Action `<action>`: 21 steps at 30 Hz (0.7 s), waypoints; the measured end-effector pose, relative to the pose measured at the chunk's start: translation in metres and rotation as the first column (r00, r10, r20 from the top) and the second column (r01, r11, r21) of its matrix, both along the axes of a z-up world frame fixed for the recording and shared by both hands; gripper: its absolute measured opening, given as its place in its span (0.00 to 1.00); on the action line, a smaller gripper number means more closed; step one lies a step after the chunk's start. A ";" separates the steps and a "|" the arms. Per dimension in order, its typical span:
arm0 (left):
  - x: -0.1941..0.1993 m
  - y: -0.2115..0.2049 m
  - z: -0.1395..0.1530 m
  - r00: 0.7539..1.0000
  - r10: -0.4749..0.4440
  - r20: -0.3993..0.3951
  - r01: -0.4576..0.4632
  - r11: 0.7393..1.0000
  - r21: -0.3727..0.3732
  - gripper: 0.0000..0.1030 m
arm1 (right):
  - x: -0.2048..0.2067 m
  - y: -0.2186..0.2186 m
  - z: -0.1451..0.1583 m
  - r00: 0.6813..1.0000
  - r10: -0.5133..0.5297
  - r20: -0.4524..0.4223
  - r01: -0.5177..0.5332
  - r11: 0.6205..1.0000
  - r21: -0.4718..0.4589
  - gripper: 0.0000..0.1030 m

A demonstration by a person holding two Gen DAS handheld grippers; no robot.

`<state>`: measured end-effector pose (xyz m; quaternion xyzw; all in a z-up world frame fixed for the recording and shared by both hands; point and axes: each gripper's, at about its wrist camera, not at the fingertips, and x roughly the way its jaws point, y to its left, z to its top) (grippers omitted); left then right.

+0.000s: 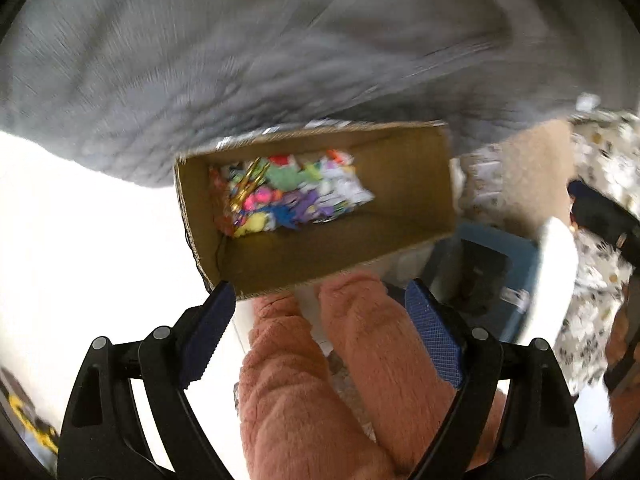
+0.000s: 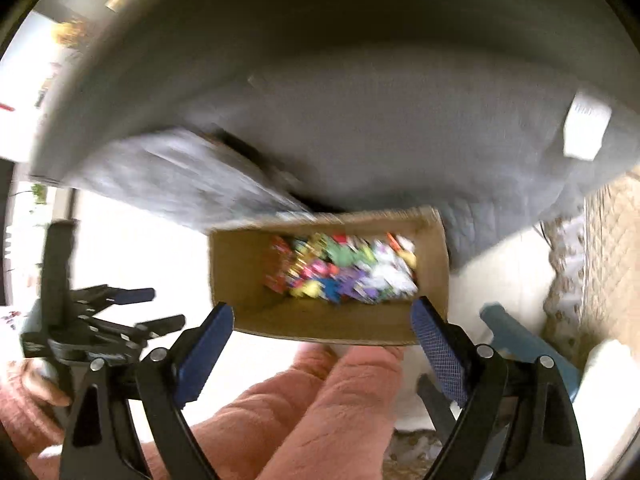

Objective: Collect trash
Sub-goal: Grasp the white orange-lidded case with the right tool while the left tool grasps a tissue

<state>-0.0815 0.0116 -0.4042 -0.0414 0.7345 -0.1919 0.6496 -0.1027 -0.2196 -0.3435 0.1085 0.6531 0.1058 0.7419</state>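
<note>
An open cardboard box [image 1: 400, 160] stands on the pale floor against a grey sofa. Colourful scraps of trash [image 1: 292, 196] cover its bottom, with a gold piece at their left end. My left gripper [image 1: 320, 314] hangs above the box's near edge, open, and nothing is between its blue pads. The right wrist view shows the same box [image 2: 240, 264] and trash [image 2: 344, 272]. My right gripper [image 2: 322, 314] is open over the near wall and holds nothing. The left gripper [image 2: 154, 308] is at the left of that view, held in a hand. Both views are blurred.
The grey sofa [image 1: 200, 60] fills the top of both views. A person's legs in pink fuzzy fabric [image 1: 320, 380] are below the grippers. A blue stool [image 1: 480, 272] stands right of the box, with patterned cloth [image 1: 600, 184] beyond. White floor [image 1: 80, 220] lies to the left.
</note>
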 end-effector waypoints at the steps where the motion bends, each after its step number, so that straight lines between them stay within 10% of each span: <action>1: -0.003 0.001 0.020 1.000 -0.002 0.019 0.003 1.000 -0.026 0.86 | 0.001 0.000 0.019 1.000 0.006 0.026 -0.007 1.000 0.028 0.86; 8: -0.003 -0.001 0.129 0.978 0.016 0.208 0.012 0.991 -0.136 0.90 | 0.057 -0.004 0.161 0.921 0.052 0.386 -0.075 0.996 0.046 0.95; 21: 0.003 0.021 0.164 0.926 0.259 0.274 -0.240 0.966 -0.100 0.90 | 0.295 -0.034 0.128 0.925 -0.102 0.366 0.131 0.990 -0.054 0.95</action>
